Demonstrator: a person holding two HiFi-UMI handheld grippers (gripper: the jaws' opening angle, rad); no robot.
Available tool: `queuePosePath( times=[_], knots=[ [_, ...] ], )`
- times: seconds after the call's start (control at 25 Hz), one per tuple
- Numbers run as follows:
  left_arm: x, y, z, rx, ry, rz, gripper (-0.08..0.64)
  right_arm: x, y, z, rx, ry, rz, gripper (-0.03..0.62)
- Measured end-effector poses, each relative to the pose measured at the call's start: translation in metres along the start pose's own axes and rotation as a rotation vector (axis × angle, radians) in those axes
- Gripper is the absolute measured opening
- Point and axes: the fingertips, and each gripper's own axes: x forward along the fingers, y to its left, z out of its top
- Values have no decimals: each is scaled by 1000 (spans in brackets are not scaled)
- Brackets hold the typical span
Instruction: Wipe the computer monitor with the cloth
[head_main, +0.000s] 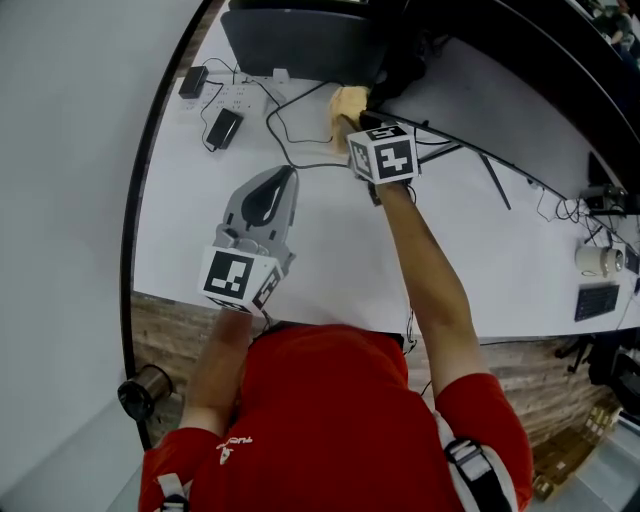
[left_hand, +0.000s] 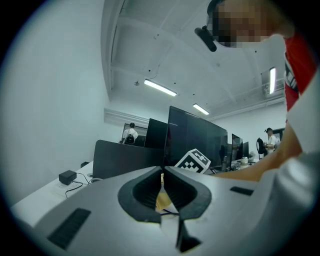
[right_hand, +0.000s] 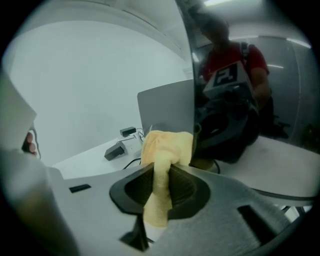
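Head view: the left gripper (head_main: 283, 180) lies low over the white desk (head_main: 330, 260), near the person's body and well apart from the monitor (head_main: 300, 40). The right gripper (head_main: 352, 112) is reached forward on an outstretched arm, its marker cube (head_main: 383, 152) facing up. The yellow cloth (head_main: 348, 100) sits at its tip, against the lower edge of the monitor. An adapter (head_main: 222, 128) and a black cable (head_main: 290, 135) lie on the desk to the left of the cloth.

Left gripper view: the left gripper (left_hand: 162, 172) has its jaws pressed together with nothing between them. Beyond them stand the dark monitor (left_hand: 195, 135) and the cube (left_hand: 192, 161) of the other gripper.

Right gripper view: the right gripper (right_hand: 161, 169) is clenched on the cloth (right_hand: 167, 142), one fold pinched between the pads and hanging below them, the rest bunched above the tips. The bunch is at the left edge of the monitor (right_hand: 240, 75), low on the glossy screen. It appears to touch the glass, though the blur leaves this unconfirmed. The adapter (right_hand: 116, 150) lies on the desk (right_hand: 90, 160) behind.
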Motion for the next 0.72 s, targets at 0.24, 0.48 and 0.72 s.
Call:
queuePosePath(
  times=[0.24, 0.48, 0.72],
  knots=[
    [2, -7, -1, -7, -12, -17, 18, -13, -14, 3, 142, -42, -25, 63],
    [3, -12, 0, 5, 5, -18, 18, -29, -15, 22, 127, -104, -32, 63],
    [5, -23, -1, 16, -16, -46, 18, -53, -11, 52, 105, -176, -25, 63]
  ],
)
